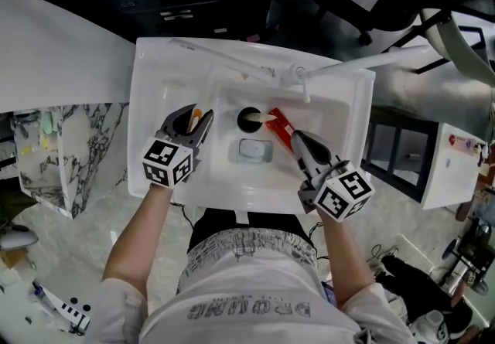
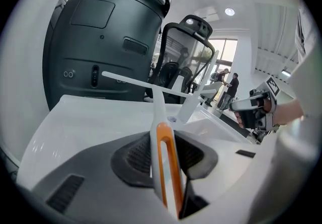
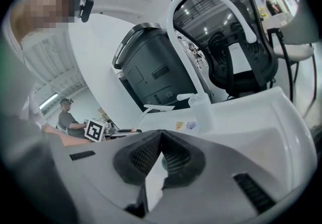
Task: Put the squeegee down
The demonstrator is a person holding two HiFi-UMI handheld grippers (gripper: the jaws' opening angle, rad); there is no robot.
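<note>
Over the white sink [image 1: 155, 122], the squeegee [image 2: 159, 109] is clamped by its handle in the left tongs [image 1: 193, 114], the right tongs [image 1: 300, 140] being closed empty; released too high, it could be knocked against the faucet [image 1: 298, 76].

This looks like an open test lab or workshop hall, not a home bathroom. A white rectangular ceramic washbasin [image 1: 151, 130] stands free on a pale stone-look floor [image 1: 97, 219]. Around it are a tall dark grey plastic machine housing [image 2: 100, 42], a black mesh office chair [image 2: 188, 54], loose black cables [image 1: 379, 253], round recessed ceiling lights [image 2: 229, 11] and people standing in the background [image 2: 232, 87].
</note>
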